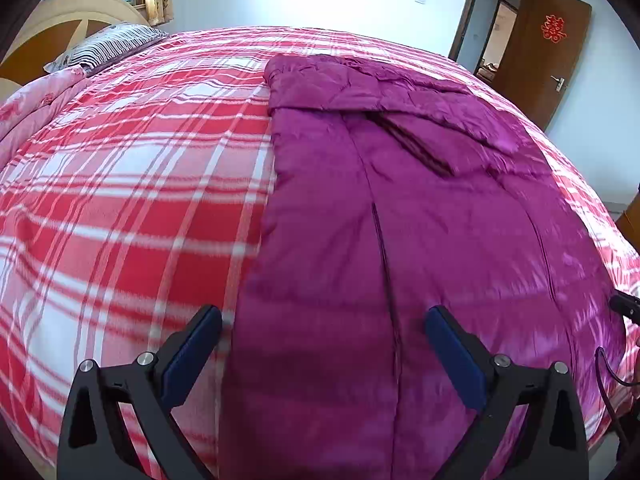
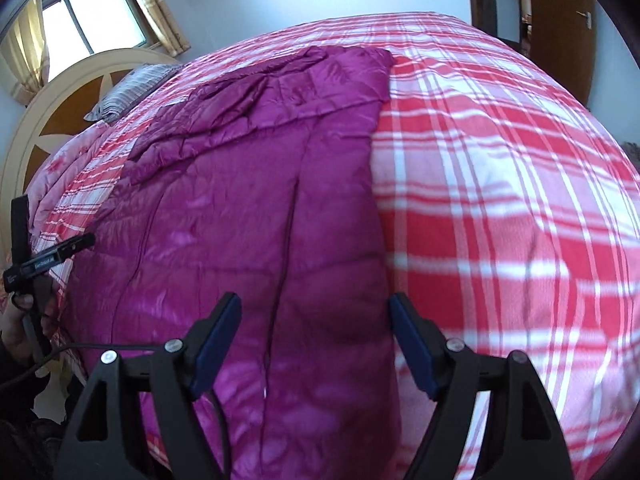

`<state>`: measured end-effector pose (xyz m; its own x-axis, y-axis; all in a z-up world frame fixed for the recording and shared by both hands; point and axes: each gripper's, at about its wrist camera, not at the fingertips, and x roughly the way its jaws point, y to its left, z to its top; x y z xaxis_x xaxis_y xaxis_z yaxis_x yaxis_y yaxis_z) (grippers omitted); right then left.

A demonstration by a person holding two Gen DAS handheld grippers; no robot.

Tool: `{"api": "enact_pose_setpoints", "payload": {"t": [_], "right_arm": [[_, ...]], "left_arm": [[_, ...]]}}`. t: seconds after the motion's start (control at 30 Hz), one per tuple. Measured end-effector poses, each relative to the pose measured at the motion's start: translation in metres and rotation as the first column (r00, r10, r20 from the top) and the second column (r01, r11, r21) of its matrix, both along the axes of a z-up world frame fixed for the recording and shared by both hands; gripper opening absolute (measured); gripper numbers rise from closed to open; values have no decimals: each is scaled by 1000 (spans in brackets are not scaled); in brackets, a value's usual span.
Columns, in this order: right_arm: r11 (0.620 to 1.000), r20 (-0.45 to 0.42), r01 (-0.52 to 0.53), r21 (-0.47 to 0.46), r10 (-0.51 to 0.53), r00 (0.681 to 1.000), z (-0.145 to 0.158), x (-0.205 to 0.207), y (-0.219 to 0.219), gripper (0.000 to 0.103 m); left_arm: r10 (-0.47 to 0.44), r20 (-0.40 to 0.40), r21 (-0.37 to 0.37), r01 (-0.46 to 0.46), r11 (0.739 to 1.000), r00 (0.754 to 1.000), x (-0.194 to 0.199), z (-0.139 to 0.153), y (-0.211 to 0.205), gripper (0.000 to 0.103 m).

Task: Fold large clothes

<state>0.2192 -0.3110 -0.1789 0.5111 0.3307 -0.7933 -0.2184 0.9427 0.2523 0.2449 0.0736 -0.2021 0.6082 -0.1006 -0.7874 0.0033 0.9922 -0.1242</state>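
A large magenta padded coat [image 1: 420, 216] lies flat on a bed with a red and white plaid cover [image 1: 120, 208]. Its sleeves are folded in across the far part and a dark zip runs down its middle. My left gripper [image 1: 324, 320] hangs open above the coat's near left edge, nothing between its blue pads. In the right wrist view the same coat [image 2: 240, 216] fills the middle. My right gripper [image 2: 316, 308] stands open over the coat's near right edge, gripping nothing.
A striped pillow [image 1: 108, 42] and a pink quilt [image 1: 36, 100] lie by the curved headboard [image 2: 52, 104]. A brown door [image 1: 548, 52] stands open at the far right. A hand [image 2: 18, 328] with the other gripper and a cable shows at left.
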Motion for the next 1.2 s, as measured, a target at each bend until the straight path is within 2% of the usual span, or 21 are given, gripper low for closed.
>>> {"api": "enact_pose_setpoints", "payload": {"t": [0.13,0.3,0.4,0.5,0.53,0.57,0.6,0.67,0.73,0.83,0.93,1.2], "right_arm": [[1000,19,25,5,-25,999,-5,-24,-5,78],[999,40,37,-33,-35,999,-10,-49,-2,75],[999,49,37,-37,-35,998,-13,-62,-1,66],[999,53,48,11,-49,997,-15,-70,-4,53],[998,53,56,37,-58,997,-16,-72,-5,48],[997,52,61,52,-64,997,-16,-72,-5,43],[994,47,68,86,-73,996,-18,-71,-6,39],[989,36,71,128,-76,996,-20,-72,-5,24],[988,39,74,135,-80,996,-20,-75,-1,18],[989,56,72,131,-80,995,-14,-82,3,14],[986,76,69,149,-81,994,-3,-94,2,13],[980,167,40,192,-73,983,50,-142,-4,10]], "left_arm": [[-14,13,8,14,1000,1000,-19,-2,1,102],[-42,18,14,42,999,999,-44,-6,4,102],[-62,28,37,61,997,998,-56,-10,1,102],[-77,51,65,74,995,996,-69,-13,-3,98],[-80,58,64,76,995,995,-71,-13,-3,90],[-84,68,62,80,995,994,-74,-12,-4,76],[-92,81,57,87,995,992,-76,-11,-5,68],[-133,88,38,130,991,987,-79,-10,-9,34],[-155,85,8,154,988,984,-79,-8,-8,15],[-173,98,-28,177,984,980,-85,2,-5,9],[-198,129,-52,206,977,972,-96,18,0,9],[-222,271,-170,273,947,937,-133,86,23,8]]}}
